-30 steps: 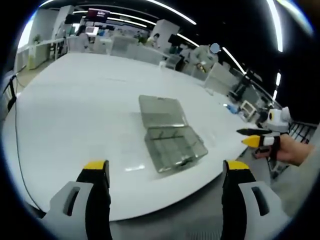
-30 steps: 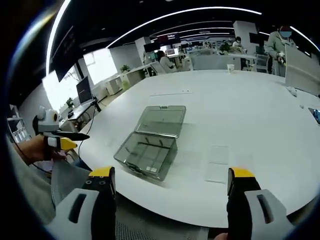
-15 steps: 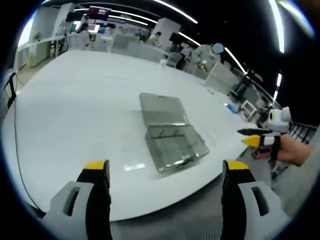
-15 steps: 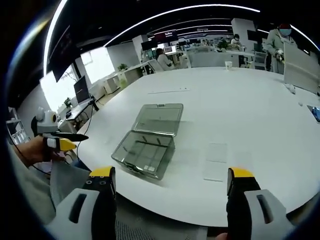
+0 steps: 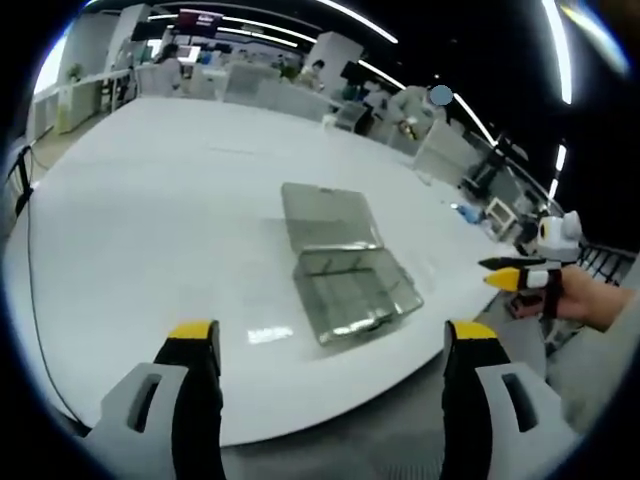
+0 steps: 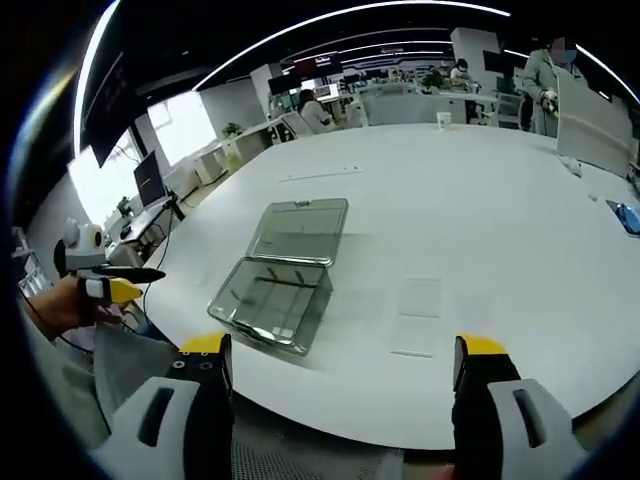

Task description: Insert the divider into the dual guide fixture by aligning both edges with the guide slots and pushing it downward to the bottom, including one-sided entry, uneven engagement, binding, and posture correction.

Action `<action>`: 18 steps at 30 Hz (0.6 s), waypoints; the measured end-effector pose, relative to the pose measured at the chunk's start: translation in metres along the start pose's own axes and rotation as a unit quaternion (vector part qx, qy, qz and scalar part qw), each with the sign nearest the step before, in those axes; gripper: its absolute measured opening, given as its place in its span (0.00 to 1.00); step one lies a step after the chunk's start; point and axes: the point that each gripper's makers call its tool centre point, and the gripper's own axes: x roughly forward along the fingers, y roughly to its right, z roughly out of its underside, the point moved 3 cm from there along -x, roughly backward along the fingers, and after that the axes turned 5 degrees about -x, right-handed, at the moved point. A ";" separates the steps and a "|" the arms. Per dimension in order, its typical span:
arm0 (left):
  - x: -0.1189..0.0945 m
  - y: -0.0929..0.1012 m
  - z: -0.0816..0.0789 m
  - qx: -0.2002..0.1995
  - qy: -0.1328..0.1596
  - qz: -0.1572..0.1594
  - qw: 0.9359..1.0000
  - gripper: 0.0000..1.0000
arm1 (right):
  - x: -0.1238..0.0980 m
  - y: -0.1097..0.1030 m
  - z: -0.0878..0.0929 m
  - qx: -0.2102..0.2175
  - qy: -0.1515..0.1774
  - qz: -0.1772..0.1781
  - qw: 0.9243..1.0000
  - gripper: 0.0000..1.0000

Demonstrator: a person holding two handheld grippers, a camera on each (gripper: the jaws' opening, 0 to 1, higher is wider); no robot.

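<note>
Lying open on the white table [image 6: 520, 200], the clear plastic box [image 6: 280, 275] has its lid folded flat behind the tray, whose floor carries thin ribs. Just to its right in the right gripper view, a clear flat divider [image 6: 417, 315] rests on the table, apart from the box. Both tools hang off the table's near edge, well short of either: the left tool [image 5: 330, 340] with jaws spread and empty, the right tool [image 6: 340, 355] likewise. Desks, chairs and people [image 6: 545, 75] stand far behind.
</note>
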 end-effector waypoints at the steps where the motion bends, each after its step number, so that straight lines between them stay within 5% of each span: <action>1: 0.000 0.000 0.000 0.000 0.000 0.000 1.000 0.89 | 0.000 0.000 0.000 0.001 0.000 0.001 1.000 0.90; 18: 0.005 -0.004 -0.006 -0.004 -0.002 -0.007 1.000 0.88 | 0.012 0.012 -0.001 0.002 -0.015 0.008 1.000 0.89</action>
